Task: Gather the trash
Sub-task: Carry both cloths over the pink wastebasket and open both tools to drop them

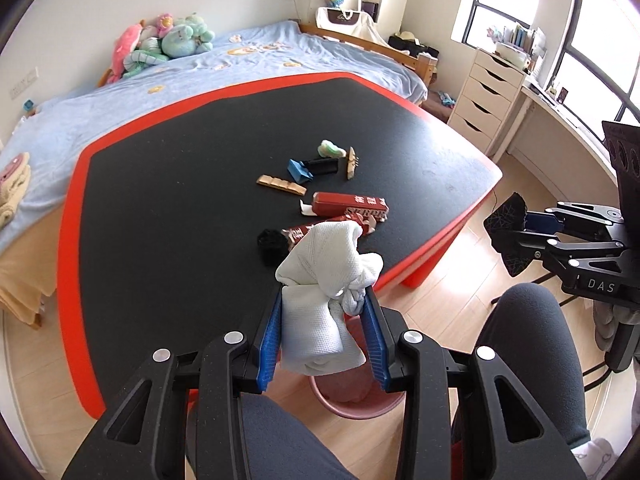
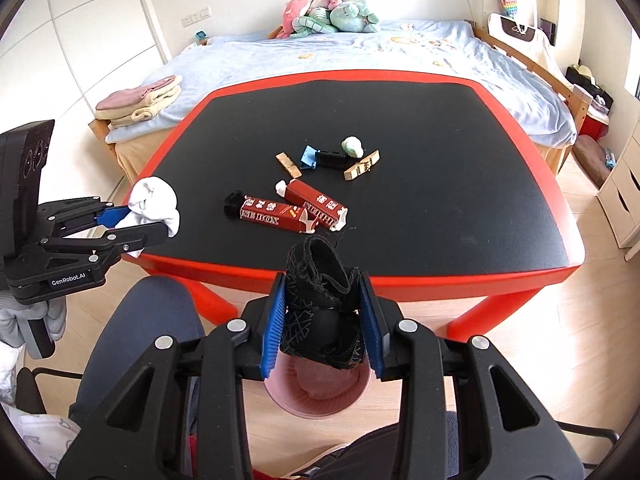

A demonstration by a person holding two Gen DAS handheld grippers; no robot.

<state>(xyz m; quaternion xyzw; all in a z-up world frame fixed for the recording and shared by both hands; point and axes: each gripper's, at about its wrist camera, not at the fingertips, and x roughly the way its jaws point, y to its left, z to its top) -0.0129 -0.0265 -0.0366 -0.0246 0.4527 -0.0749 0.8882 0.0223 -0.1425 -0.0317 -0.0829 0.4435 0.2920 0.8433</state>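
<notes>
My left gripper (image 1: 322, 300) is shut on a crumpled white cloth (image 1: 320, 280), held off the table's near edge above a pink bin (image 1: 352, 400). It also shows in the right wrist view (image 2: 156, 216). My right gripper (image 2: 322, 292) is shut on a crumpled black patterned cloth (image 2: 320, 304), above the same pink bin (image 2: 320, 396). On the black table (image 2: 440, 200) lie two red boxes (image 2: 296, 212), a black wad (image 2: 234, 204), a blue piece (image 2: 308, 158), a black box (image 2: 332, 160), a green wad (image 2: 352, 146) and wooden pieces (image 2: 360, 166).
The table has a red rim (image 2: 440, 280) and red legs. A bed (image 2: 360, 52) with plush toys stands behind it. White drawers (image 1: 484, 96) stand at the right. The person's knees (image 1: 520, 340) flank the bin on the wooden floor.
</notes>
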